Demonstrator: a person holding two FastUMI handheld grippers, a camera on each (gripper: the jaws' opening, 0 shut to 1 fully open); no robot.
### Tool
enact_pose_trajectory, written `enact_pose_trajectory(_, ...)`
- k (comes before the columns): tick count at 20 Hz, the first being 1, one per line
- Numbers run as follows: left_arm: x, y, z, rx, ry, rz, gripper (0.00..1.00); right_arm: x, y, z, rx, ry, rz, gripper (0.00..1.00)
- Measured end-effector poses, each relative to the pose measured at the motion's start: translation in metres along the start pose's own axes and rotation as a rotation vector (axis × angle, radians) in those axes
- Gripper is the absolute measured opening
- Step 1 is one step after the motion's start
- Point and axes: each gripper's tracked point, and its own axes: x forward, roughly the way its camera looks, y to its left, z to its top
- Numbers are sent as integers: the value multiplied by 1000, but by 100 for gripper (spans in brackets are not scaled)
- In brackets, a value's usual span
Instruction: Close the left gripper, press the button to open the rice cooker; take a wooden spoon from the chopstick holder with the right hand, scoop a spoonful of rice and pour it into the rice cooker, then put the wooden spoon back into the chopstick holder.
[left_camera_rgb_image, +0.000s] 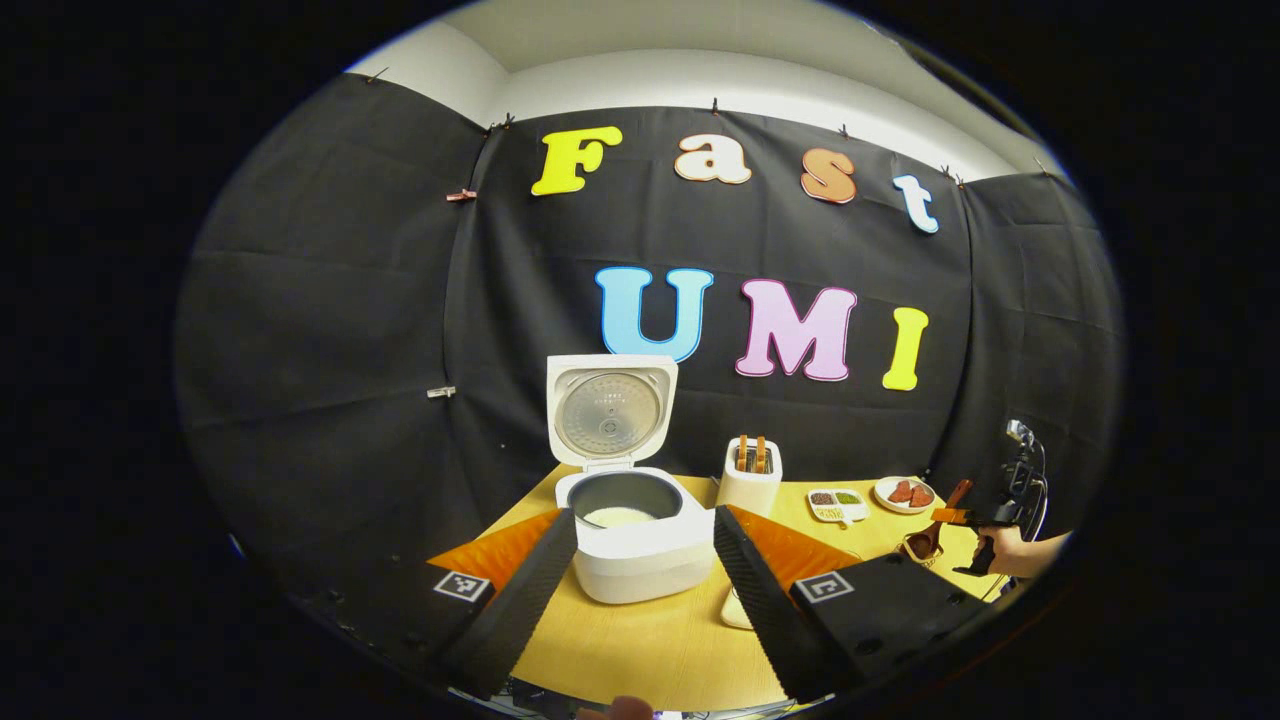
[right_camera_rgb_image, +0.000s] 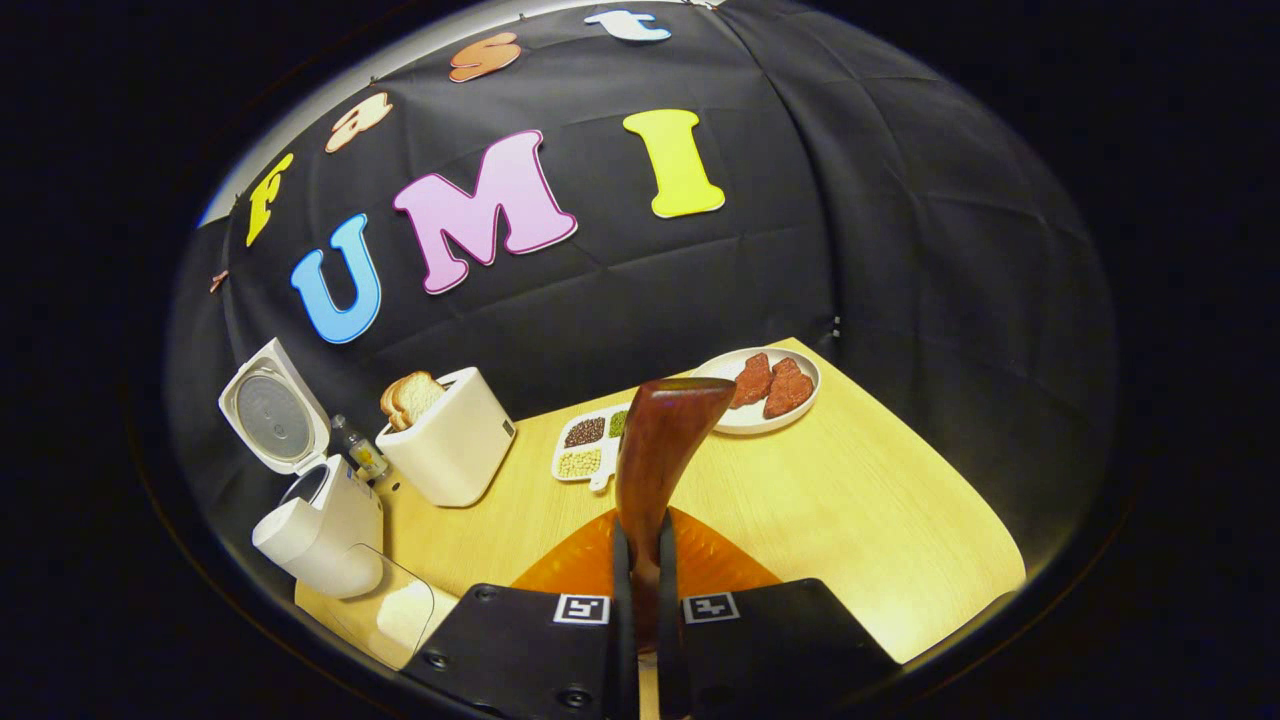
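Observation:
The white rice cooker (left_camera_rgb_image: 640, 545) stands with its lid (left_camera_rgb_image: 610, 410) raised, and white rice lies in its dark pot. My left gripper (left_camera_rgb_image: 645, 515) is open in front of it, a finger on each side of the body, holding nothing. My right gripper (right_camera_rgb_image: 643, 530) is shut on a brown wooden spoon (right_camera_rgb_image: 660, 430), whose wide end rises beyond the fingers. In the left gripper view that gripper (left_camera_rgb_image: 985, 520) hangs over the table's right edge in a hand, with the spoon (left_camera_rgb_image: 935, 525) tilted downward. From the right gripper view the cooker (right_camera_rgb_image: 320, 525) is at the far left.
On the wooden table (right_camera_rgb_image: 850, 500) stand a white toaster (right_camera_rgb_image: 450, 440) with bread, a small divided tray (right_camera_rgb_image: 590, 445) of beans and a plate (right_camera_rgb_image: 745, 422) with reddish pieces. A clear container (right_camera_rgb_image: 400, 610) holding rice sits beside the cooker. A small bottle (right_camera_rgb_image: 360, 450) stands behind.

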Motion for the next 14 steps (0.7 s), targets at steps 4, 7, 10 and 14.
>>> enact_pose_trajectory(4, -4, -1, 1, 4, -4, -1, 95, 1, -12, -11, 7, 38, -32, 16)
enact_pose_trajectory(7, -7, 0, 0, 5, 1, -7, 95, -3, -18, -9, 32, 43, -39, 39)
enact_pose_trajectory(10, -10, 2, 1, 11, -2, -13, 95, -17, -25, -8, 42, 46, -76, 68)
enact_pose_trajectory(14, -7, 5, 3, 0, -10, -27, 95, -52, -31, -2, -32, 29, -130, 93)
